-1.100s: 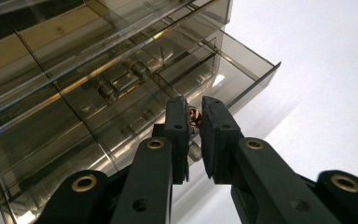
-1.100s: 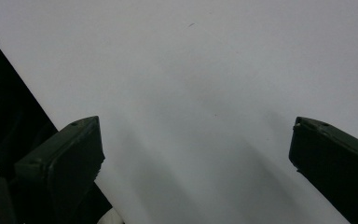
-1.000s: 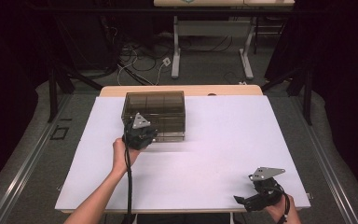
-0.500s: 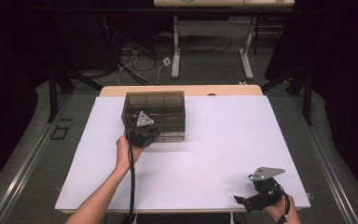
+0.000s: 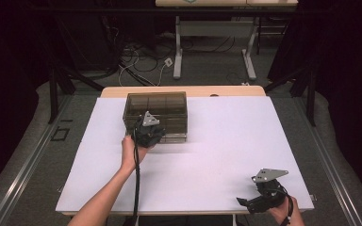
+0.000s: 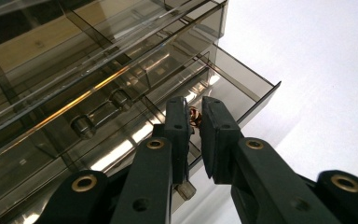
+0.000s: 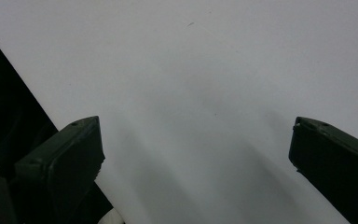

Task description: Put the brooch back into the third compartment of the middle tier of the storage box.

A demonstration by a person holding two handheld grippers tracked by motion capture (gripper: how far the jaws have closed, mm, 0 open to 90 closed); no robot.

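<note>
At the left, the person's forearm stretches forward with the left gripper (image 6: pixel 194 122) over the open drawer (image 6: pixel 242 88) of the smoky plastic organiser (image 5: pixel 156 109), jaws pinching a small coppery object (image 6: pixel 195 116), while the right gripper (image 5: pixel 245 203) rests near the tabletop's (image 5: pixel 226 136) front right corner, jaws spread.

Smoky-brown clear drawer box (image 5: pixel 156 109), white table (image 5: pixel 226 141), black claw (image 6: pixel 195 126).

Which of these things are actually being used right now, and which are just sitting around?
In use: smoky drawer box, its open drawer, the small coppery piece pinched by the left gripper.
Idle: right gripper, open on the white tabletop; floor cables.
</note>
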